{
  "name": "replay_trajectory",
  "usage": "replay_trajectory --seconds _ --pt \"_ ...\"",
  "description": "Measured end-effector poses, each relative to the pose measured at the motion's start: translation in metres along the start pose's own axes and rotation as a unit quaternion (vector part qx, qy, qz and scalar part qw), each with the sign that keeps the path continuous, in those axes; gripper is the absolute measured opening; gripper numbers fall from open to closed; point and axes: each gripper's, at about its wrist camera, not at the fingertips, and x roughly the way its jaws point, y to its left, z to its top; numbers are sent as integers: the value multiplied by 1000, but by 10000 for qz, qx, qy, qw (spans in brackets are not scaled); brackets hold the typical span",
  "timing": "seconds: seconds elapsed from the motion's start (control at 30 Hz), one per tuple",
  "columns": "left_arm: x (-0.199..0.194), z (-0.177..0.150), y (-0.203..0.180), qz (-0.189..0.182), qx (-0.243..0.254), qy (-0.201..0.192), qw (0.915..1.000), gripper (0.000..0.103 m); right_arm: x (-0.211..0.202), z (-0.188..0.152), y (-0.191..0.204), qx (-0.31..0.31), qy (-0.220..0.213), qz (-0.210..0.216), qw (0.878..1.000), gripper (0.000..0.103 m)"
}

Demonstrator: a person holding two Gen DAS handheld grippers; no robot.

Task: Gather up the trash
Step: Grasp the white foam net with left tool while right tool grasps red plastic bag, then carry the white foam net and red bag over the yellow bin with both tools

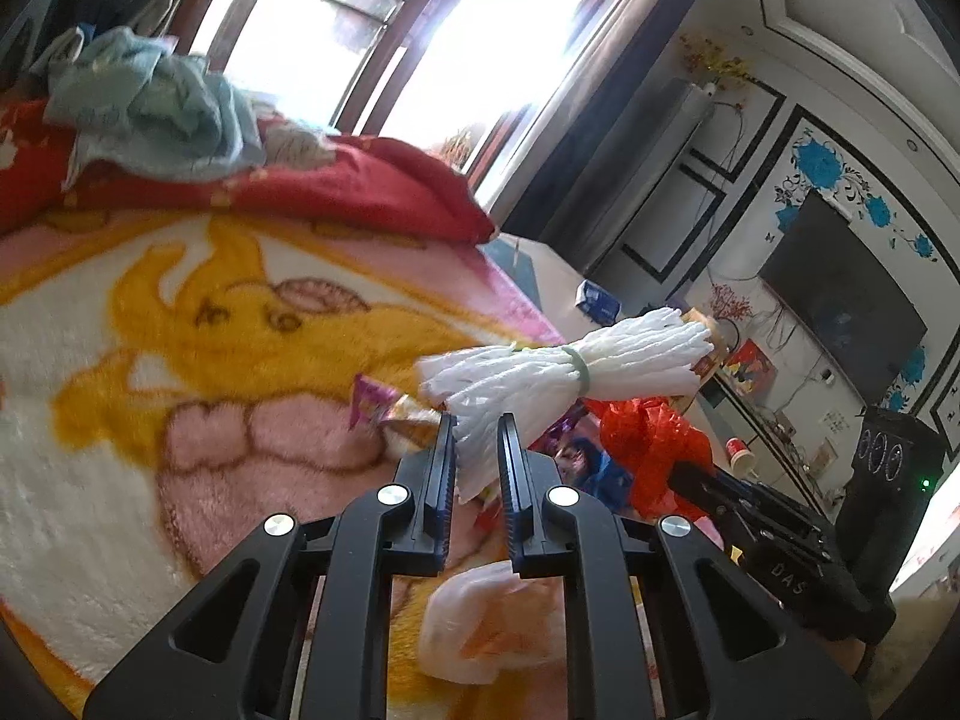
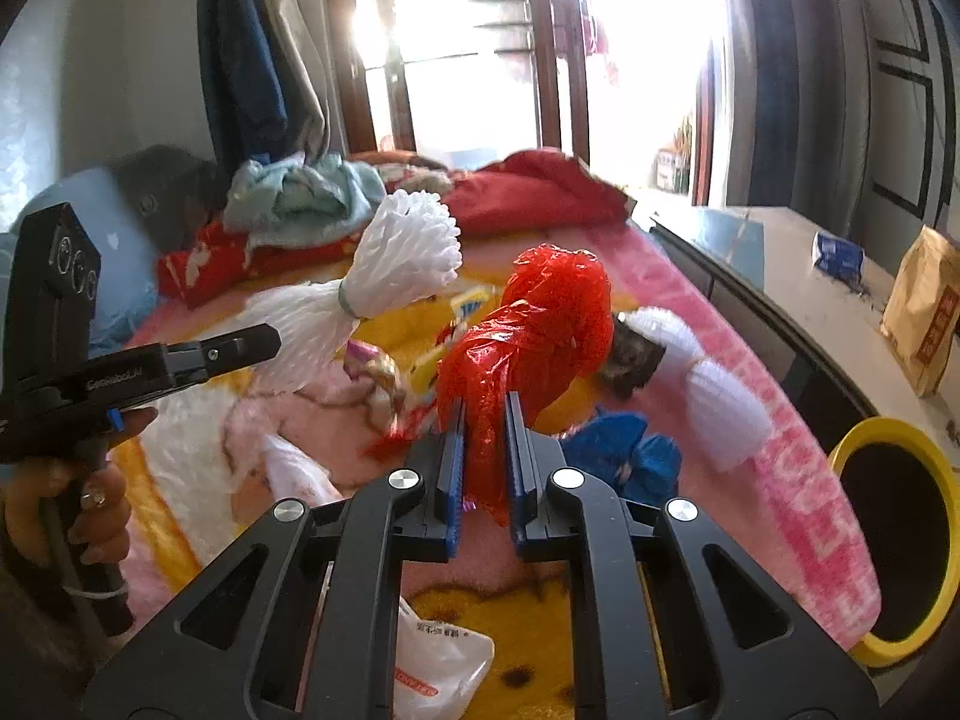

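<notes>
My left gripper is shut on a white foam net bundle tied with a green band, lifted above the bed. It also shows in the right wrist view, with the left gripper at the left. My right gripper is shut on a crumpled red plastic bag, also seen in the left wrist view. On the blanket lie a purple-gold wrapper, a blue wrapper, another white foam net and a white plastic bag.
A yellow-rimmed black bin stands beside the bed at the right. A brown paper bag and a blue pack sit on the side table. Clothes and a red quilt pile at the bed's far end.
</notes>
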Motion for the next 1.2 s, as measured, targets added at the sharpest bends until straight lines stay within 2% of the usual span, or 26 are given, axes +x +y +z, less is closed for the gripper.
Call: replay_trajectory --seconds 0.4,1.2 --pt "-7 5 -35 -87 242 -71 9996 13 -29 13 -35 239 -332 -258 9988 7" --pt "38 -10 -112 -213 822 419 9955 13 -64 11 -111 843 -483 -1027 9900 7"
